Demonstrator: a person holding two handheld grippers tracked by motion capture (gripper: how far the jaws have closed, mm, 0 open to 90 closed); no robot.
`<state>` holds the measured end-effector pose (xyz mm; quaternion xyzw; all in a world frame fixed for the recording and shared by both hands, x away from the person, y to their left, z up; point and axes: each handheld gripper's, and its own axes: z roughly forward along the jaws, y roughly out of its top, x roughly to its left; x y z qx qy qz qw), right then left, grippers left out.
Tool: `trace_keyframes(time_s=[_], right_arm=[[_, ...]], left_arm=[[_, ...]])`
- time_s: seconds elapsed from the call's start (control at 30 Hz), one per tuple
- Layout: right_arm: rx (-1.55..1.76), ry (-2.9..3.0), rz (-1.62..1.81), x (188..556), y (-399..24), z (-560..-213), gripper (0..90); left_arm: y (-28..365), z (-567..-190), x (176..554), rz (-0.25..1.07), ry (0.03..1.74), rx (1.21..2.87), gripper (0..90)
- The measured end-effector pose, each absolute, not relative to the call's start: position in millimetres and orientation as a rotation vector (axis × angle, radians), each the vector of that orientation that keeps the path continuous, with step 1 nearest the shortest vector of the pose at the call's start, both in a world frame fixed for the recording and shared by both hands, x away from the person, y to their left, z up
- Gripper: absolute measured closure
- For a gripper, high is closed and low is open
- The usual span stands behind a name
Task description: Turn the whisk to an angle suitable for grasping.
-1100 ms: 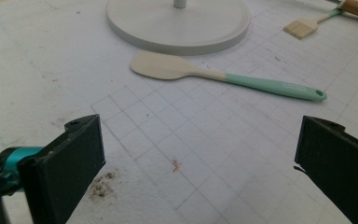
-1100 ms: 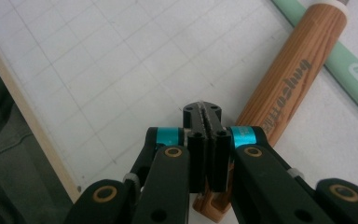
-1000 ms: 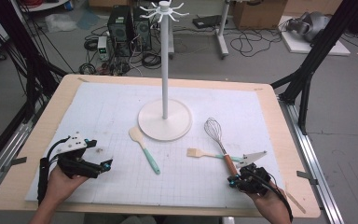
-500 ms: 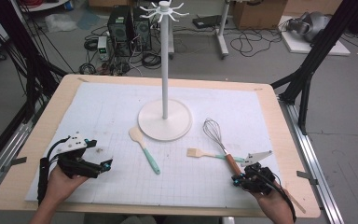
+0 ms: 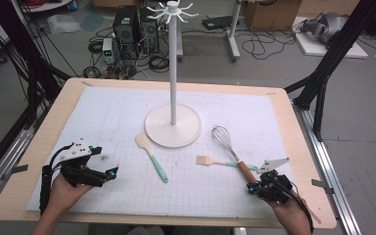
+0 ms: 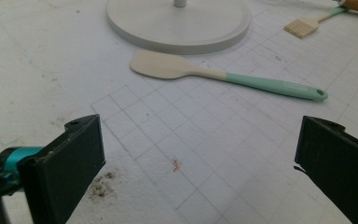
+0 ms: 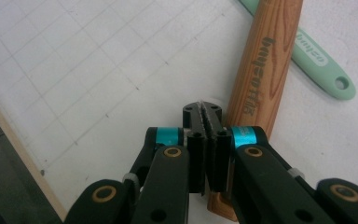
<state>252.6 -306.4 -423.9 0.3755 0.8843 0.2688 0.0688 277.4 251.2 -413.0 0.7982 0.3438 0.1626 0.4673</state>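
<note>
The whisk (image 5: 231, 149) is seen lying flat on the gridded mat (image 5: 117, 112) toward the bench's right edge, wire head pointed at the far edge, wooden handle pointed at the near right corner. In the right gripper view the handle (image 7: 256, 88) is seen just beside the closed jaws of the right gripper (image 7: 207, 116), which are shut with nothing between them; whether the jaw side touches the wood cannot be told. In the high view the right gripper (image 5: 260, 185) is held at the handle's near end, close to the bench's near edge. A small brush (image 5: 215, 161) with a mint handle is laid across under the whisk handle, bristles toward the bench's middle; its mint end with a hanging hole (image 7: 317, 56) is seen beyond the wood in the right gripper view. A spatula (image 5: 151, 155) with a cream blade and mint handle is laid near the bench's middle, blade just beside the round base of the white stand (image 5: 173, 125), which is upright at the centre with hooks at its top. The left gripper (image 5: 108, 175) is held low near the bench's near left corner, well apart from the whisk; its jaws are spread wide with nothing between them, bare mat (image 6: 191, 154) seen in the gap, spatula (image 6: 223, 77) beyond.
</note>
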Motion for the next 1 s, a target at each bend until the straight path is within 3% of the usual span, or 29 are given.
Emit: trace_keyframes(time_s=[1.0], right_arm=[[1.175, 2.616, 0.817, 257, -321, -425, 86.6]], left_arm=[[251, -413, 278, 0.399, 0.848, 1.955, 1.7]])
